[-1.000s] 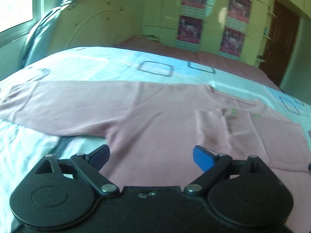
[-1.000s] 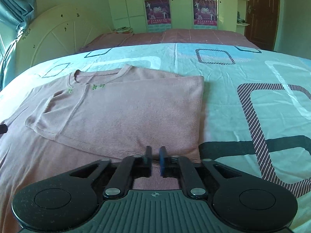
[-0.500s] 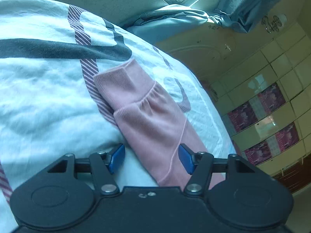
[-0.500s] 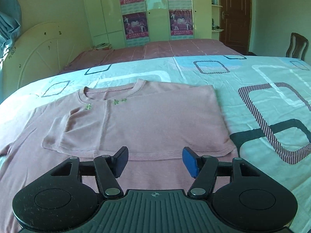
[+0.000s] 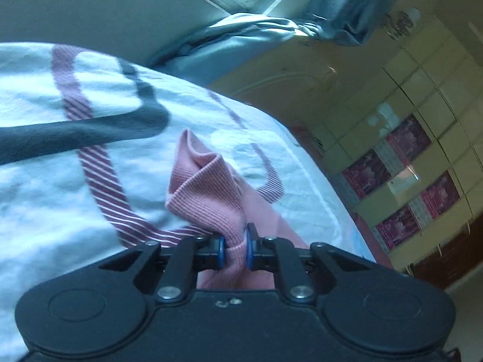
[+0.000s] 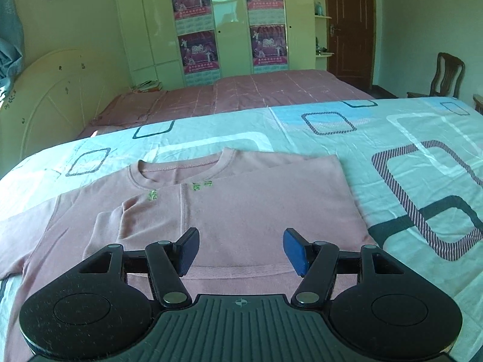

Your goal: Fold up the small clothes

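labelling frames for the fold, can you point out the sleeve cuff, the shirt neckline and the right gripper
sleeve cuff (image 5: 205, 193), left wrist view, on the ribbed band bunched ahead of the closed fingers
shirt neckline (image 6: 181, 167), right wrist view, on the inner back of the collar
right gripper (image 6: 241, 249), right wrist view, midway between its open fingers

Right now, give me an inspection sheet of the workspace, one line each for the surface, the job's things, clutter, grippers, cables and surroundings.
Surface: bed sheet, pale blue with square prints, lightly wrinkled.
Job's things: pink shirt lies flat, right side folded over its body; its left sleeve cuff is bunched and raised off the sheet.
Clutter: nothing seen on the sheet.
Grippers: left gripper has its jaws shut on the sleeve cuff; right gripper has its jaws open over the shirt's hem, holding nothing.
Cables: nothing seen.
Surroundings: second bed, wardrobe with posters, door, chair, curtain.
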The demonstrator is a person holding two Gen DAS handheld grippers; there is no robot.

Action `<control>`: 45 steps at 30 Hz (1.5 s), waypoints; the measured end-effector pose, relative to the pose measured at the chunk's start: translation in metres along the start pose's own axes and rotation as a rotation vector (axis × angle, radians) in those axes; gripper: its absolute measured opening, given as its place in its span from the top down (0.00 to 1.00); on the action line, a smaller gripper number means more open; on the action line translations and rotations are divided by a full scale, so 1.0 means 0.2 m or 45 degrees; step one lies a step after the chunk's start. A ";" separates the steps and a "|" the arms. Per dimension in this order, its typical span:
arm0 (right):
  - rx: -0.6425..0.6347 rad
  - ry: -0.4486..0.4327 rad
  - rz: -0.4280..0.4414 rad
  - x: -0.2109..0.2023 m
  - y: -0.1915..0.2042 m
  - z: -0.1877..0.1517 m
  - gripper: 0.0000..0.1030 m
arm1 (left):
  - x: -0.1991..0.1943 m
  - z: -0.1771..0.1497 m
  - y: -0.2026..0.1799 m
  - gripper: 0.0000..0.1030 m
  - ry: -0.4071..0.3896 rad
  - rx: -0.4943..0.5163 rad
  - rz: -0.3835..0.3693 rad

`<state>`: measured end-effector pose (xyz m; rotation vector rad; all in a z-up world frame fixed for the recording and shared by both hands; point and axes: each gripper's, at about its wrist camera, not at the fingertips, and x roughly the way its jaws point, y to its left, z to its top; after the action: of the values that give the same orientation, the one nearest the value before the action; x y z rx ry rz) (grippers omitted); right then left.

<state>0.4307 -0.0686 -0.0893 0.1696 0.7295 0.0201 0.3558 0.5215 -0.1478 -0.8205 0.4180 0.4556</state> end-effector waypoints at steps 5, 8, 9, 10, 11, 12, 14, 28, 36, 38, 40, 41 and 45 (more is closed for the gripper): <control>0.038 0.017 0.014 0.01 -0.12 -0.03 0.40 | -0.01 -0.28 -0.58 0.89 0.133 0.372 -0.212; 0.059 0.016 0.046 0.02 -0.19 -0.04 0.40 | 0.00 -0.58 -0.99 0.89 0.244 0.618 -0.322; 0.069 0.017 0.060 0.03 -0.22 -0.04 0.40 | 0.01 -0.67 -1.10 0.89 0.269 0.674 -0.347; 0.079 0.018 0.073 0.03 -0.25 -0.03 0.40 | 0.01 -0.79 -1.23 0.89 0.296 0.737 -0.382; 0.092 0.017 0.084 0.03 -0.28 -0.03 0.40 | 0.02 -0.89 -1.34 0.89 0.328 0.782 -0.409; 0.104 0.019 0.094 0.03 -0.32 -0.03 0.40 | 0.03 -1.00 -1.44 0.89 0.361 0.819 -0.429; 0.132 0.022 0.111 0.03 -0.39 -0.03 0.40 | 0.06 -1.20 -1.62 0.89 0.429 0.913 -0.451; 0.330 0.085 0.367 0.03 -0.65 -0.03 0.40 | 0.00 -1.71 -1.81 0.48 0.498 1.155 -0.503; 0.376 0.177 0.518 0.30 -0.37 -0.02 0.40 | -0.20 -1.16 -1.23 0.43 0.296 1.137 -0.163; 0.395 0.213 0.532 0.37 -0.31 -0.01 0.40 | -0.18 -1.08 -1.11 0.44 0.313 1.107 -0.092; 0.423 0.251 0.544 0.44 -0.26 -0.02 0.40 | -0.13 -1.01 -1.05 0.45 0.335 1.075 -0.081; 0.430 0.274 0.546 0.48 -0.24 -0.02 0.52 | -0.11 -1.00 -1.04 0.45 0.338 1.079 -0.082; 0.398 0.311 0.495 0.57 -0.14 0.00 0.83 | 0.03 -0.97 -1.05 0.55 0.357 1.104 -0.106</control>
<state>0.5148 -0.0873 -0.1698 0.6143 0.9323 0.3032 0.4402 0.2480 -0.1440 -0.0510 0.7638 0.0487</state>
